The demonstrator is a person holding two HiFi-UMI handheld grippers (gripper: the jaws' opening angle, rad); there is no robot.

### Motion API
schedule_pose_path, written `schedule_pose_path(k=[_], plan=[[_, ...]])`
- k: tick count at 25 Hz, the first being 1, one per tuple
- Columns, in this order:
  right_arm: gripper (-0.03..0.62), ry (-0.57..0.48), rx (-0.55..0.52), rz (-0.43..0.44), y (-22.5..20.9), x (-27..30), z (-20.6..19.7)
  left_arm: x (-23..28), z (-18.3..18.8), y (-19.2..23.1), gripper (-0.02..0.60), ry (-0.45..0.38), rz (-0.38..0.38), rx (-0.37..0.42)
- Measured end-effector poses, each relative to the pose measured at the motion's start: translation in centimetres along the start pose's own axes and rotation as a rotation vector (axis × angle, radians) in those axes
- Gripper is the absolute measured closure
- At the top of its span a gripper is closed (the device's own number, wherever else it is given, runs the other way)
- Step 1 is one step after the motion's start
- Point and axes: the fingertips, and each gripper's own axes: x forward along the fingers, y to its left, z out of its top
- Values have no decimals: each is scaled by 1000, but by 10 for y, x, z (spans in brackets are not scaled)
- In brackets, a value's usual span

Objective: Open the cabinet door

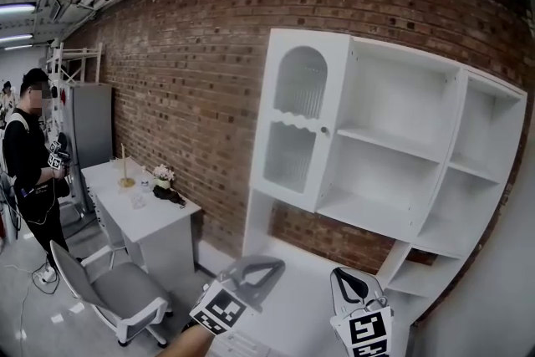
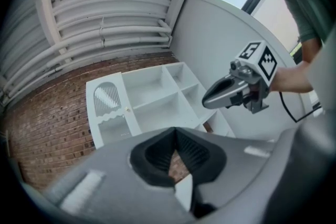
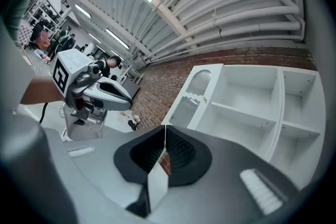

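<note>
Found the cabinet door (image 1: 297, 117) white and upright over the leftmost compartment of the wall cabinet (image 1: 456, 148), apparently shut. Showed an arched ribbed pane above, a wavy rail, a lower pane, a small round knob (image 1: 324, 130) at its right edge.

The left tongs (image 2: 176, 129) and the right tongs (image 3: 165, 128) have the same build. Each is a smooth grey shell that tapers to a rounded nose, with a black-lined hollow at the mouth. Black ribbed pads (image 2: 195, 151) sit inside that hollow. A pale ridged strip (image 3: 260, 191) lies on the grey body beside it. From the side, each shell shows a dark oval inset along its flank. The right marker cube (image 2: 259, 59) and the left marker cube (image 3: 67, 72) are white with bold black square patterns. A thin black cable (image 2: 293, 113) loops below the right handle. The person wears a green short sleeve (image 2: 303, 5).
</note>
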Motion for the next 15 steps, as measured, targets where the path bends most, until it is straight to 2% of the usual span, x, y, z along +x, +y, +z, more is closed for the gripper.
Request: schedule_pose_path(k=[15], plan=[[586,36,1,-73,22,51,12,-10,-32,53,580,-51,-61,-8]])
